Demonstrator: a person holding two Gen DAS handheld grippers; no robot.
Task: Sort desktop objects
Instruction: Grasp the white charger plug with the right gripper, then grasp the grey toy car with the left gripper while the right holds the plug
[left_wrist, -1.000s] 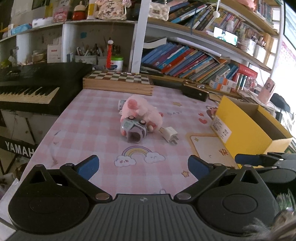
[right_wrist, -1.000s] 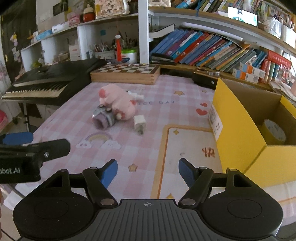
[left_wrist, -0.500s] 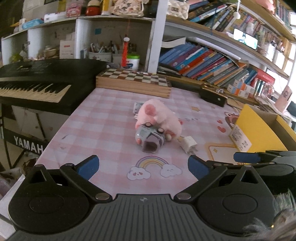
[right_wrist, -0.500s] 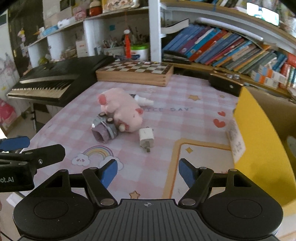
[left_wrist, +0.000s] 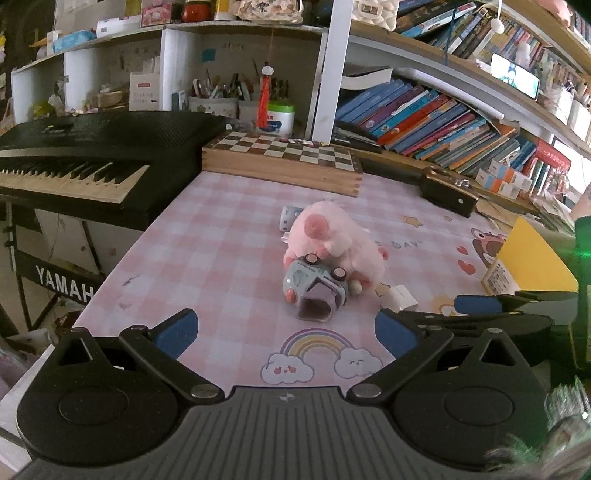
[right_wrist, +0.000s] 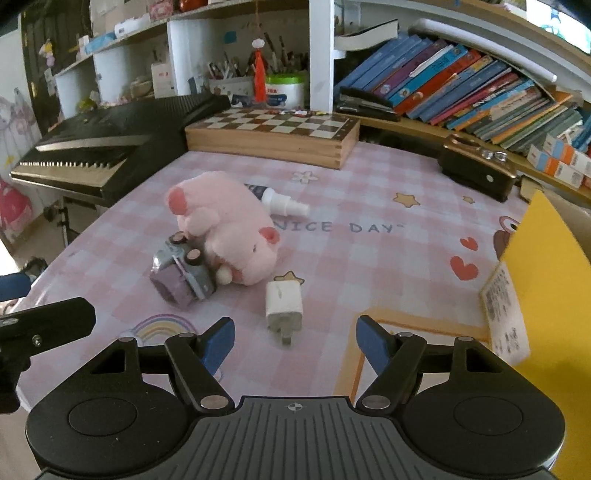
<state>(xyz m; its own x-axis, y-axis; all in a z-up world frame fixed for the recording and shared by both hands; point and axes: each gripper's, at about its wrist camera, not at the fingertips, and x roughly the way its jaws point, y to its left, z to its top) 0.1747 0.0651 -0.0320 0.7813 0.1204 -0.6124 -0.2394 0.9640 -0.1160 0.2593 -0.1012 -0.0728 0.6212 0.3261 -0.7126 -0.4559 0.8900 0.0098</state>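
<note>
A pink plush pig (left_wrist: 334, 236) (right_wrist: 225, 225) lies mid-table on the pink checked cloth. A grey-purple toy car (left_wrist: 314, 291) (right_wrist: 183, 271) lies on its side against it. A white charger plug (right_wrist: 284, 304) (left_wrist: 400, 297) lies just ahead of my right gripper (right_wrist: 293, 339), which is open and empty. A small white spray bottle (right_wrist: 277, 199) lies behind the pig. My left gripper (left_wrist: 286, 330) is open and empty, a little short of the car. A yellow cardboard box (right_wrist: 546, 280) (left_wrist: 532, 258) stands at the right.
A wooden chessboard box (right_wrist: 273, 136) lies at the back. A black keyboard (left_wrist: 85, 162) borders the table's left side. A black case (right_wrist: 476, 170) sits at the back right below shelves of books (right_wrist: 461, 88). The table's near-left edge drops off.
Both grippers have moved forward toward the objects, which look larger. The right gripper has drawn close to the charger plug. Both stay open.
</note>
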